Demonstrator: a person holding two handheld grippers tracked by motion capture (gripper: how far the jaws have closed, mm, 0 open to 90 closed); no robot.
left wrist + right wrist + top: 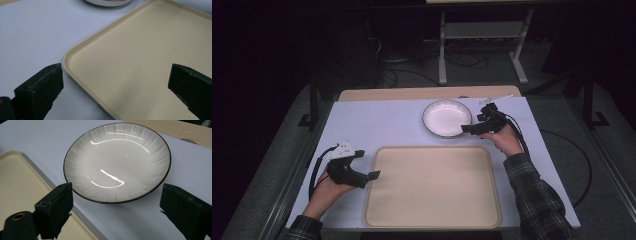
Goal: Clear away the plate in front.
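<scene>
Left claw (373,175): jaws apart, empty, parked at left rim of tray (432,220), probably to steady it | Tray: on desk (377,122), nothing in it | Plate (447,118): empty, on desk just beyond tray | Right claw (466,129): jaws wide, nothing gripped, aimed at plate's near rim, likely for pickup.

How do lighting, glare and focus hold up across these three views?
High view: the table is evenly lit, the room behind nearly black, and the white plate looks washed out. Right gripper view: sharp, with bright curved glare streaks on the plate. Left gripper view: the beige tray is shaded towards the bottom, and the near jaws look slightly soft.
</scene>
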